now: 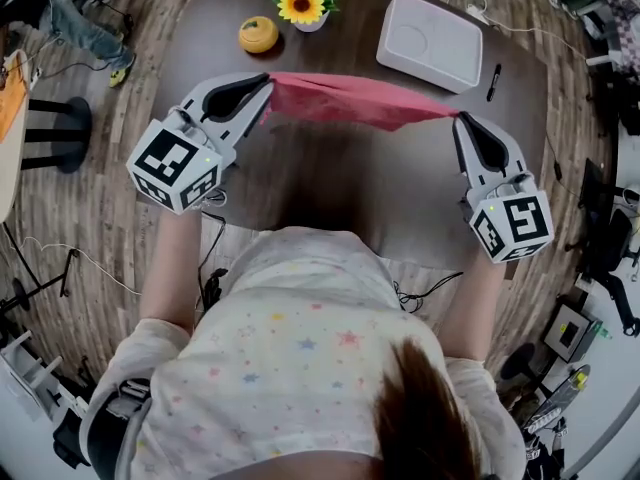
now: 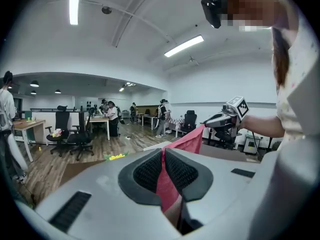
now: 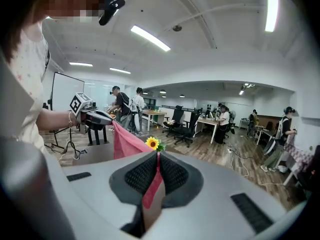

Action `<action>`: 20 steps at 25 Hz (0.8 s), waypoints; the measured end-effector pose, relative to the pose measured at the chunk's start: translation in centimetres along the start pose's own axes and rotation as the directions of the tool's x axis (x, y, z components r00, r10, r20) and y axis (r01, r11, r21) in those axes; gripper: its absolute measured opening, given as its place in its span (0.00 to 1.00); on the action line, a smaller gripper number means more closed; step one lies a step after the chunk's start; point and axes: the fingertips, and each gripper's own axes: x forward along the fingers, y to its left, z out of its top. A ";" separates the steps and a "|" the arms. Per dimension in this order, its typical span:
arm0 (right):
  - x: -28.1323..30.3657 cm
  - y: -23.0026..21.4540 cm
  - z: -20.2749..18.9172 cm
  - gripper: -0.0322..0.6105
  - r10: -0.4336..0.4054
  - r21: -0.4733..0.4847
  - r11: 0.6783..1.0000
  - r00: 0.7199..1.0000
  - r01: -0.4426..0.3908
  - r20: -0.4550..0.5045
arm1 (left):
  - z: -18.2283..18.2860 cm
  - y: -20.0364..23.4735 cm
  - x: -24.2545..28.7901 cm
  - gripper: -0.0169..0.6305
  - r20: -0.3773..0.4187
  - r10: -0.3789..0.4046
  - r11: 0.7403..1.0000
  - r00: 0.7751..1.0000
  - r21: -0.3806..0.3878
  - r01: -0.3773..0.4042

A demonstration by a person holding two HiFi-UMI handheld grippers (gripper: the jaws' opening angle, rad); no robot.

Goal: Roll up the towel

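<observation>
A pink-red towel (image 1: 350, 100) hangs stretched in the air between my two grippers, above the dark brown table (image 1: 370, 198). My left gripper (image 1: 266, 85) is shut on the towel's left corner; in the left gripper view the cloth (image 2: 167, 181) is pinched between the black pads. My right gripper (image 1: 456, 117) is shut on the right corner, and the right gripper view shows the fabric (image 3: 152, 189) clamped in the same way. Each gripper view shows the other gripper (image 2: 227, 115) (image 3: 85, 111) holding the far end of the towel.
At the table's far edge stand an orange pumpkin-shaped ornament (image 1: 258, 34), a small pot with a sunflower (image 1: 302, 6), a white square tray (image 1: 429, 40) and a black pen (image 1: 494, 80). Cables trail off the table's near edge. Office desks, chairs and people fill the room behind.
</observation>
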 end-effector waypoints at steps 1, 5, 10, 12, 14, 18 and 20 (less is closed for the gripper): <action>0.0 -0.3 0.1 0.07 -0.006 -0.006 1.000 1.000 0.006 -0.004 | 0.1 0.1 0.2 0.07 -0.007 -0.002 1.000 1.000 0.004 0.002; 1.0 -1.2 -0.4 0.07 -0.019 -0.011 1.000 1.000 0.019 -0.025 | -0.9 0.7 1.4 0.07 -0.043 -0.009 1.000 0.999 -0.001 0.009; 3.4 -2.9 -1.2 0.07 -0.029 0.005 1.000 0.999 0.029 -0.036 | -1.9 2.9 3.9 0.07 -0.061 0.010 1.000 0.998 -0.010 -0.011; 4.4 -3.7 -1.3 0.07 -0.027 0.032 0.999 0.999 0.028 -0.028 | -1.7 4.0 5.0 0.07 -0.048 0.028 1.000 0.998 -0.007 -0.028; 5.3 -4.6 -1.0 0.07 -0.035 0.046 0.998 0.999 0.036 -0.012 | -0.9 5.1 6.0 0.07 -0.026 0.044 0.999 0.999 0.004 -0.044; 6.2 -5.9 -0.1 0.07 -0.076 0.007 0.997 0.997 0.076 0.003 | 1.2 6.4 7.4 0.07 0.006 0.061 0.997 0.998 0.052 -0.061; 6.2 -5.8 -0.3 0.07 -0.079 0.006 0.997 0.997 0.079 0.005 | 1.4 6.3 7.5 0.07 0.013 0.060 0.996 0.998 0.061 -0.060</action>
